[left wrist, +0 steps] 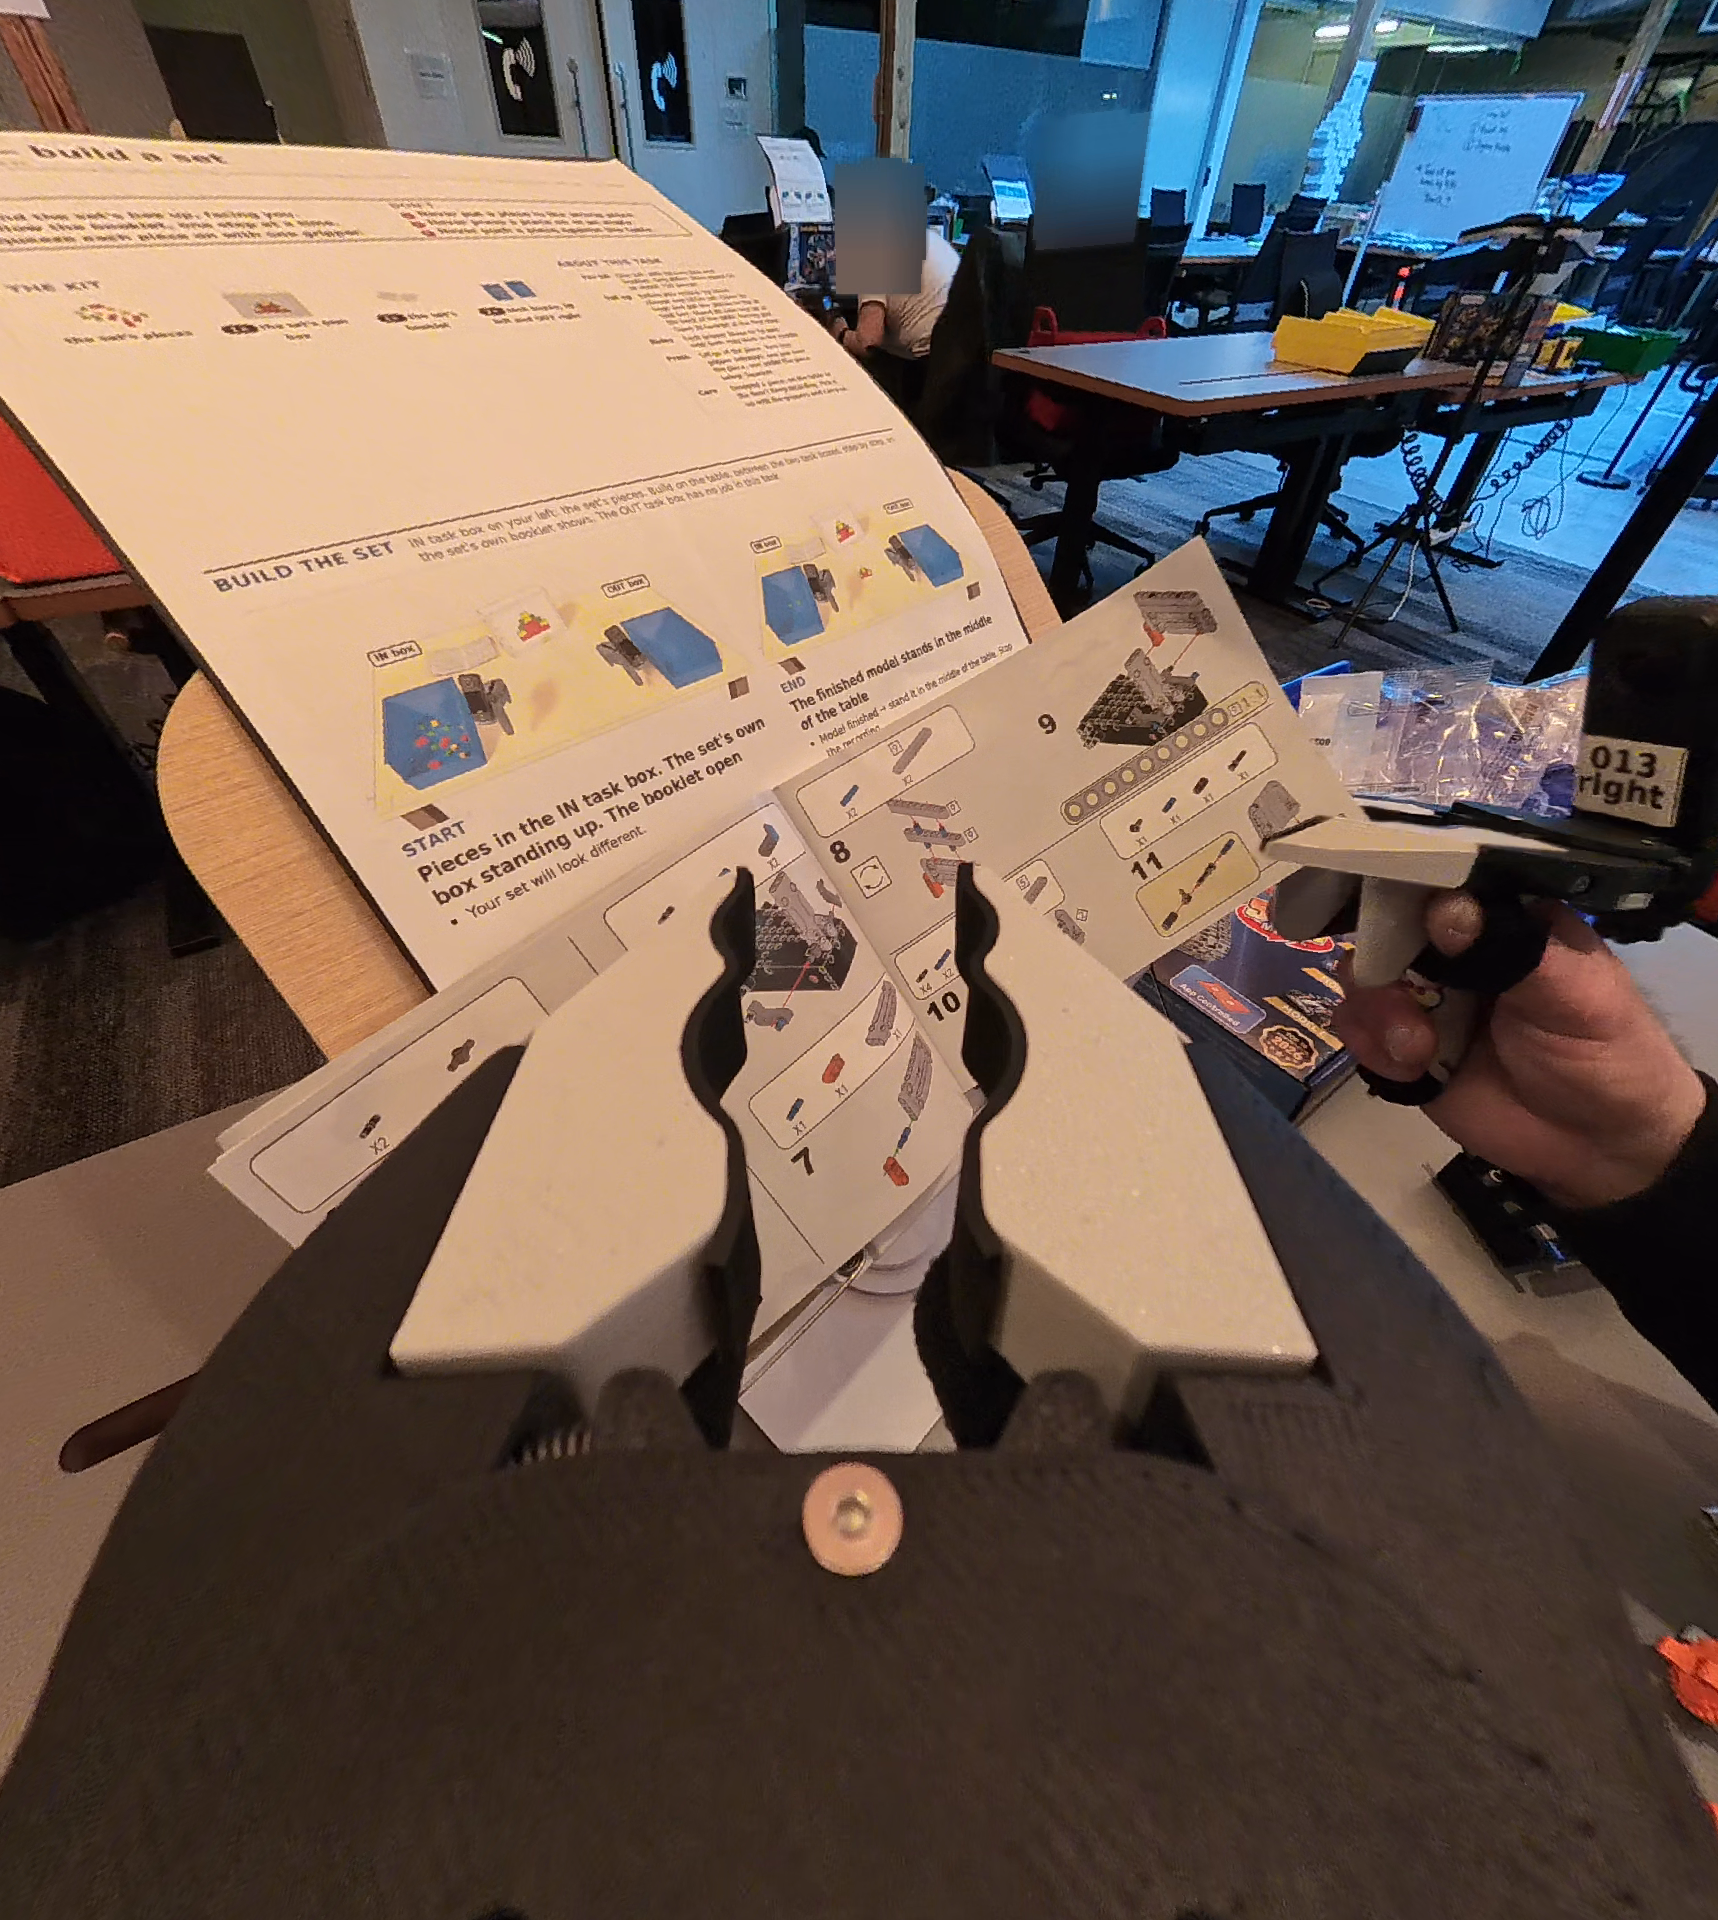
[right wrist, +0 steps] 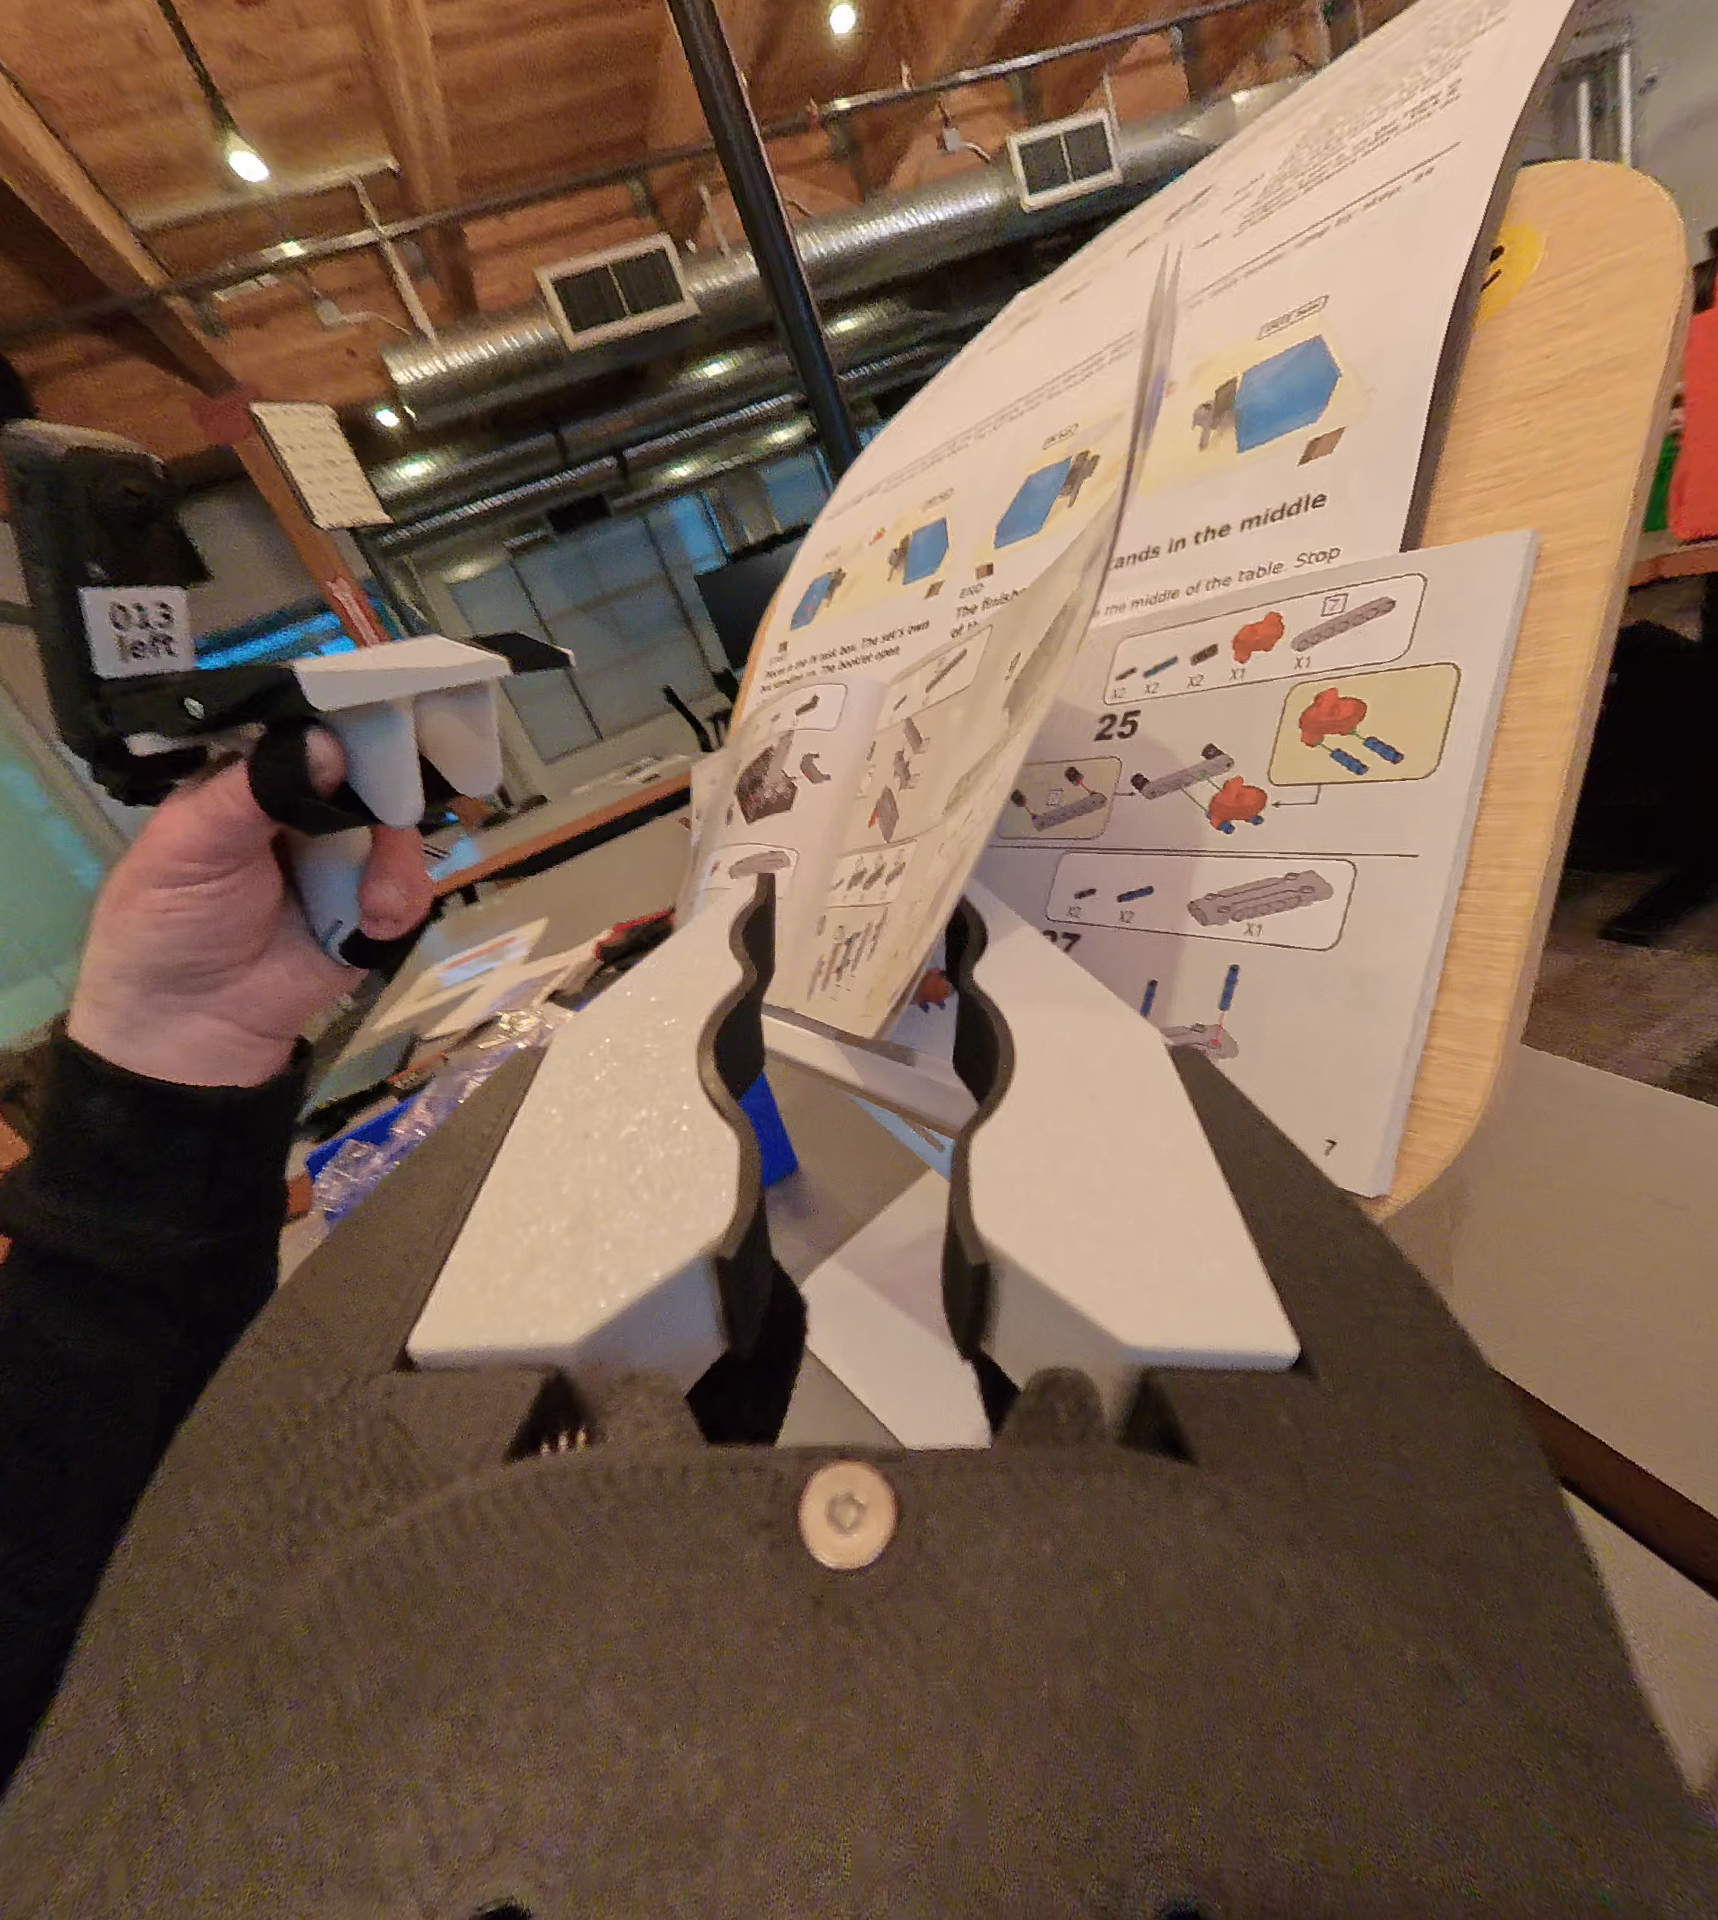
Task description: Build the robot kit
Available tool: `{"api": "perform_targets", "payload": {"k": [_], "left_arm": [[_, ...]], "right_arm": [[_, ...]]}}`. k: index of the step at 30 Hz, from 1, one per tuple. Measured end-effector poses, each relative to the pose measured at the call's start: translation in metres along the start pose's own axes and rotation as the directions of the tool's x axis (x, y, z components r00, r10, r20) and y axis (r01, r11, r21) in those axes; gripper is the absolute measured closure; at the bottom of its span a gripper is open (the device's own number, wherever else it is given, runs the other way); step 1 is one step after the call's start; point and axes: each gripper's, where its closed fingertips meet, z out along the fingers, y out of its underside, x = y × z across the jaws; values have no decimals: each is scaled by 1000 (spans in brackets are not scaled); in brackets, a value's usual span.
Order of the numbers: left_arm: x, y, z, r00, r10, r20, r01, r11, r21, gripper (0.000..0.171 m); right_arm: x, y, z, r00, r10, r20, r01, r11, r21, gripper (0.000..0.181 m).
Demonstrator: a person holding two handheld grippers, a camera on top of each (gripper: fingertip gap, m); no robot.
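While both grippers hang before the stand:
Left gripper point(left wrist: 850, 914): jaws narrowly parted, empty, facing booklet point(left wrist: 938, 935).
Right gripper point(right wrist: 860, 925): parted, empty; a lifted page point(right wrist: 948, 748) blurs between tips.
Booklet: leans on board point(left wrist: 242, 831); bottom hidden by fingers.

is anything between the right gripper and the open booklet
Nothing visible does. The right gripper is open, its grey fingers pointing straight at the lifted loose page of the white illustrated building booklet propped on the curved wooden stand.

Booklet point(left wrist: 990, 831) open, propped upright.
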Motion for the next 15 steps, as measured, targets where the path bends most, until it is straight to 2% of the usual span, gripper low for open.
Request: {"api": "perform_targets", "payload": {"k": [7,15], "left_arm": [[-2,-2,-3,1000,0,6,0,1000,6,136],[-12,-8,-15,999,-5,37,3,999,48,137]], "right_arm": [[2,-6,-8,994,79,82,-84,995,54,141],[6,-10,-14,985,125,119,-136,987,90,145]]}}
